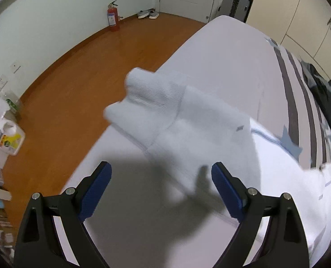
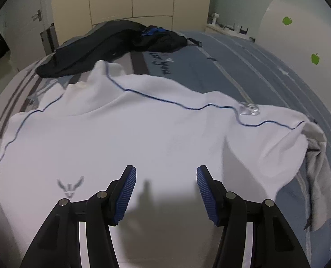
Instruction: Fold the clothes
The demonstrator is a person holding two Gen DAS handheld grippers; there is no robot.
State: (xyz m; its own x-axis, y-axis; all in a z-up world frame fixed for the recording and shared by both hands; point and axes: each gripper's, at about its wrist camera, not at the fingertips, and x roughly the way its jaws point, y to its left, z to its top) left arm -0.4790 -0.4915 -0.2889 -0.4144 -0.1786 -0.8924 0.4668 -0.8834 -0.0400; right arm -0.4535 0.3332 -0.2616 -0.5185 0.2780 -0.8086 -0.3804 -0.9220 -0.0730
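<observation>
My left tongs (image 1: 161,178) gape empty, right tongs (image 2: 166,187) half-open, empty — the sleeve (image 1: 156,102), mid-air, may land crooked on the shirt (image 2: 143,122).

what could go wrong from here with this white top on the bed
The sleeve juts past the bed edge, and the left claw is open with nothing between its pads, so the sleeve may slide toward the floor. The right claw hangs open above the white top, whose far side is bunched; folding now could trap wrinkles.
</observation>
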